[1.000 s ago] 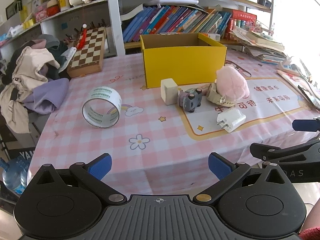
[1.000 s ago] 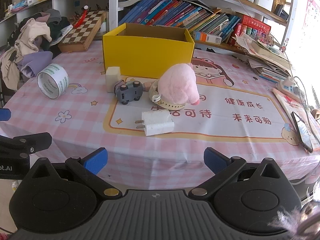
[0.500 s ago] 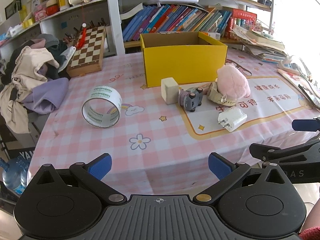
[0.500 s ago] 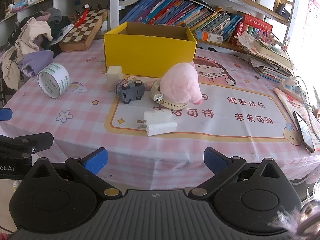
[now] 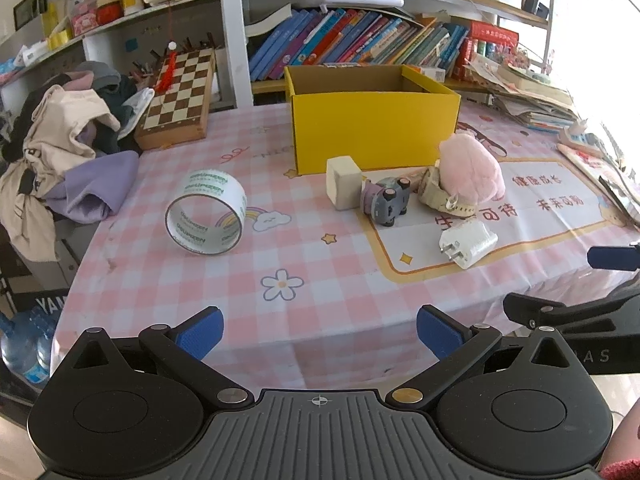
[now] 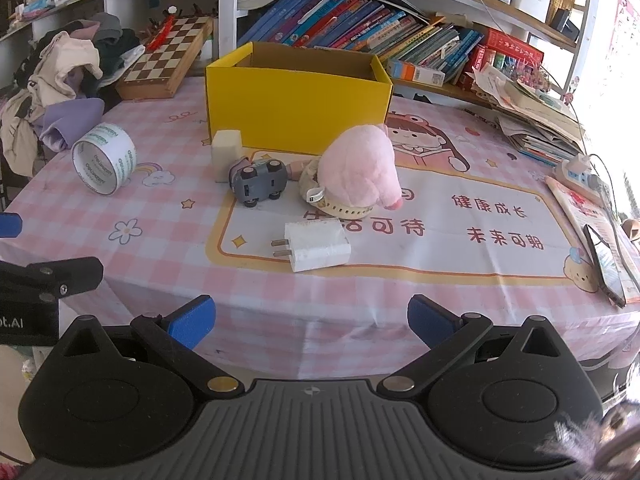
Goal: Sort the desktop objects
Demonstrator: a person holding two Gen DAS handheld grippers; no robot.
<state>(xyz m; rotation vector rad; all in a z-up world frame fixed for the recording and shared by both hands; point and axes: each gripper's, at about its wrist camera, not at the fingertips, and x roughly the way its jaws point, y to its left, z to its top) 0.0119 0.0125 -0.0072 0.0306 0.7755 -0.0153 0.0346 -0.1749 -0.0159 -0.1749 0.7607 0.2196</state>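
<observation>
An open yellow box [image 5: 374, 130] [image 6: 298, 106] stands at the back of the pink checked table. In front of it lie a cream block [image 5: 344, 183] [image 6: 226, 153], a grey toy car [image 5: 386, 200] [image 6: 258, 183], a pink plush [image 5: 470, 172] [image 6: 360, 170] and a white charger plug [image 5: 468, 242] [image 6: 316, 244]. A roll of tape [image 5: 206, 212] [image 6: 104, 158] stands on edge to the left. My left gripper [image 5: 320, 330] and right gripper [image 6: 310, 318] are both open and empty at the table's near edge.
A chessboard [image 5: 180, 94] and a heap of clothes [image 5: 60, 152] sit at the left. Books fill the shelf [image 6: 360, 28] behind the box. Papers, a power strip [image 6: 580, 170] and a phone [image 6: 604, 264] lie at the right edge.
Both grippers have drifted slightly forward toward the table. The objects on the table have not moved.
</observation>
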